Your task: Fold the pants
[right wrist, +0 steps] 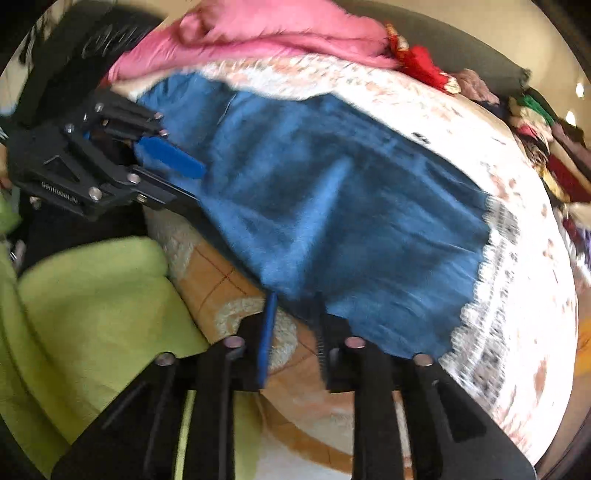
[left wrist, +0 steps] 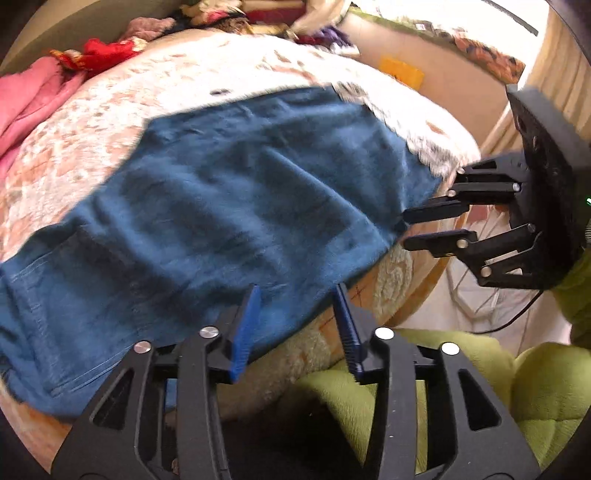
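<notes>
Blue denim pants are seen spread flat on a bed covered with a white-and-peach patterned bedspread, one long edge lying close to the near side of the bed, where a fluffy cream and orange blanket is tucked beneath. The left gripper is held just above that near edge; its blue-padded jaws stand apart, and no cloth is caught between them. The right gripper is seen from the left wrist view at the far right end of the pants, its jaws parted by a narrow gap right at the cloth's corner; whether the fabric is touched there cannot be told. In the right wrist view the same jaws are seen hovering over the hem edge, with nothing pinched between them. A pink garment and a red cloth are heaped at the far side of the bed. Green padded fabric, worn by the person, is seen below the bed's edge.
</notes>
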A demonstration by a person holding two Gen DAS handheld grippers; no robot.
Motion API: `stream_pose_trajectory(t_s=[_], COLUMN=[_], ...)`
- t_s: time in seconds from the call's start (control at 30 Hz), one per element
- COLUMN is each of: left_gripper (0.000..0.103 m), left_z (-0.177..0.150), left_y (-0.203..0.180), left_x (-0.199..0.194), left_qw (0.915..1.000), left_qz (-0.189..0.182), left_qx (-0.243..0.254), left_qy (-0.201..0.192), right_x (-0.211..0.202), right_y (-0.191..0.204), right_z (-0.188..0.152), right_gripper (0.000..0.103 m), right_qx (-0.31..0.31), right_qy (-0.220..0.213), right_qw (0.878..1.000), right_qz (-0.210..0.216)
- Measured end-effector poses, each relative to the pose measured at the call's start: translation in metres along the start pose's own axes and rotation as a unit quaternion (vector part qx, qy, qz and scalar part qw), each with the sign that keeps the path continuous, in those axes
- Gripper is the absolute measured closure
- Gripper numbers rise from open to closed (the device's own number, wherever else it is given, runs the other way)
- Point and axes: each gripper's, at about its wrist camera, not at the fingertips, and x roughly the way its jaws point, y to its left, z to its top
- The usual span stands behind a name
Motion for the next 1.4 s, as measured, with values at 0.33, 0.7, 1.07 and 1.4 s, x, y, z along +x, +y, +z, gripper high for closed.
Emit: stream_pose_trajectory(t_s=[0.33,0.7,1.07,1.4], left_gripper=[0.026,0.061,0.059,0.029], left_z=[-0.021,-0.037,-0.046,-0.017], left_y=[0.123,0.160,0.178,0.149], left_x=[-0.080,-0.051,-0.058,-0.109], left_qw=[0.9498,0.9435,0.9383,0.9375], left_qz=[0.223,0.207,0.217,0.221], left_qx=[-0.203,-0.255,-0.265,-0.238], left_qy=[-0.083,-0.043,-0.048,-0.125], right_x=[-0.029,-0.009,-0.006,-0.043], right_y=[-0.072,-0.086,-0.087,-0.104], right_z=[-0.014,-0.021,-0.023,-0.006], right_gripper=[0.060,0.047,0.045,0.045], right_qx=[0.152,0.182,0.192,0.222], right_qy=[-0.038,-0.014,-0.008,-0.065], right_qw=[0.987,0.982,0.980,0.972], right_qz=[-0.041,-0.042,-0.043,-0.044])
